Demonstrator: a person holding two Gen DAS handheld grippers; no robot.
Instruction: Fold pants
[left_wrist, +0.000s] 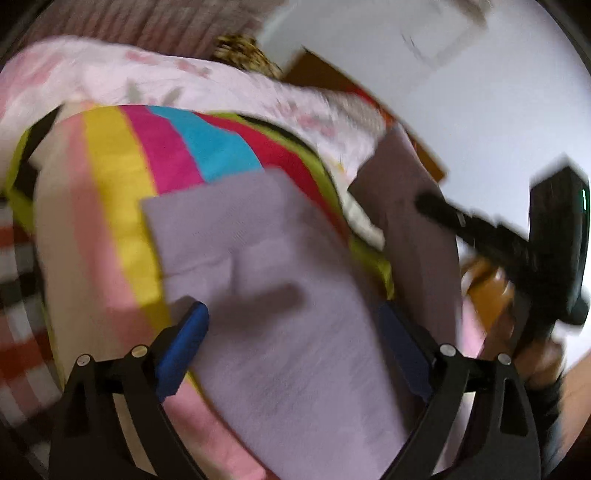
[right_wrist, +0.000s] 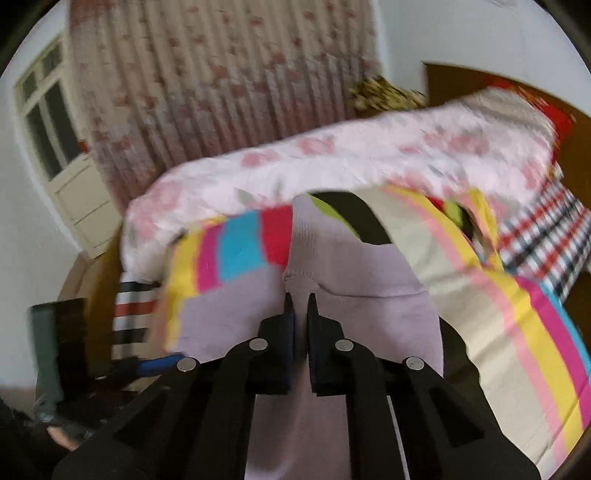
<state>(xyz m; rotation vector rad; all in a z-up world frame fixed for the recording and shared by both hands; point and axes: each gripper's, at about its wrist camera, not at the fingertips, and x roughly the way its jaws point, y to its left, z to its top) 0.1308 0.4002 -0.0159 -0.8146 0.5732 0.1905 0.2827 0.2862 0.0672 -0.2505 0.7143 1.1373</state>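
The lilac pants lie on a bright striped sheet on the bed. My left gripper hovers just over them, its blue pads wide apart and pressing on nothing. In the right wrist view the pants run up from under my right gripper, whose jaws stand almost together on a raised fold of the fabric. The left wrist view shows that right gripper at the right, with a darker length of pant leg hanging by its tip. Both views are blurred.
A pink floral quilt is bunched along the far side of the bed. A plaid cloth lies at the right. A flowered curtain and a white door stand behind. Wooden bed frame shows at the right edge.
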